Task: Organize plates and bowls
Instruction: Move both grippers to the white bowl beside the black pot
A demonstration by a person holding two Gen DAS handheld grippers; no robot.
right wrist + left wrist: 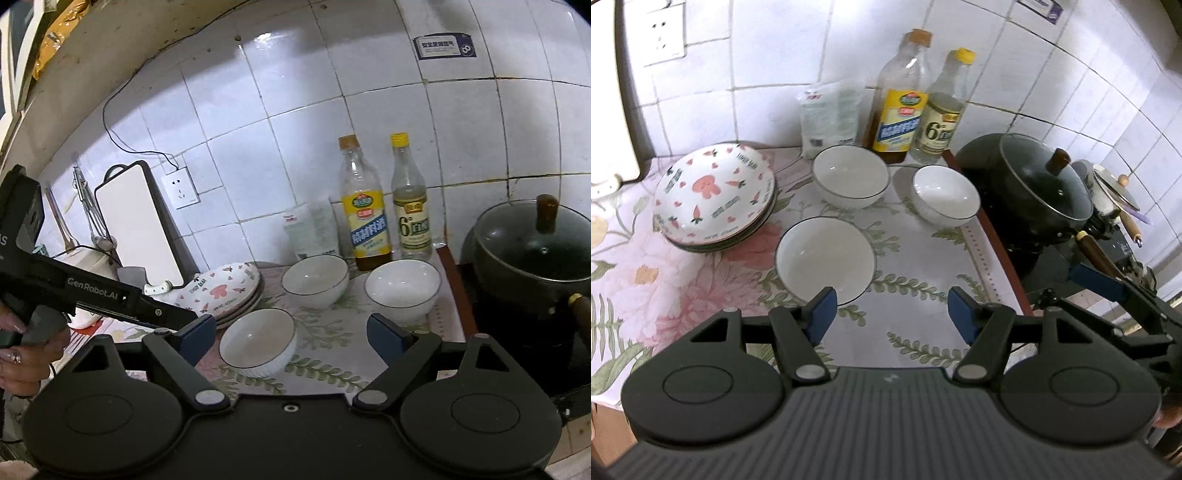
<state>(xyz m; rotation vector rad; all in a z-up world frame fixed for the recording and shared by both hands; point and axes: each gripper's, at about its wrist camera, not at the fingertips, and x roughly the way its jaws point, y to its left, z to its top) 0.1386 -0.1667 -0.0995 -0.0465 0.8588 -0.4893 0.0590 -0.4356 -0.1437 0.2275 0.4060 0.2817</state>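
Note:
A stack of pink-patterned plates point(714, 199) point(221, 291) sits at the left of the flowered counter. Three white bowls with dark rims stand apart from one another: a near one point(825, 258) point(258, 341), a back one point(850, 177) point(315, 278) and a right one point(945, 194) point(402, 288). My left gripper point(892, 314) hovers open above the cloth, just right of the near bowl, with nothing between its blue pads. My right gripper point(291, 336) is open wide and empty. The near bowl shows between its fingers, lower down on the counter.
Two bottles point(899, 99) point(942, 107) and a white bag point(831, 114) stand against the tiled wall. A black lidded pot point(1041, 184) point(532, 243) sits on the stove to the right. A cutting board point(140, 225), hanging utensils and a wall socket point(181, 188) are at the left. A hand point(26, 354) holds the left tool.

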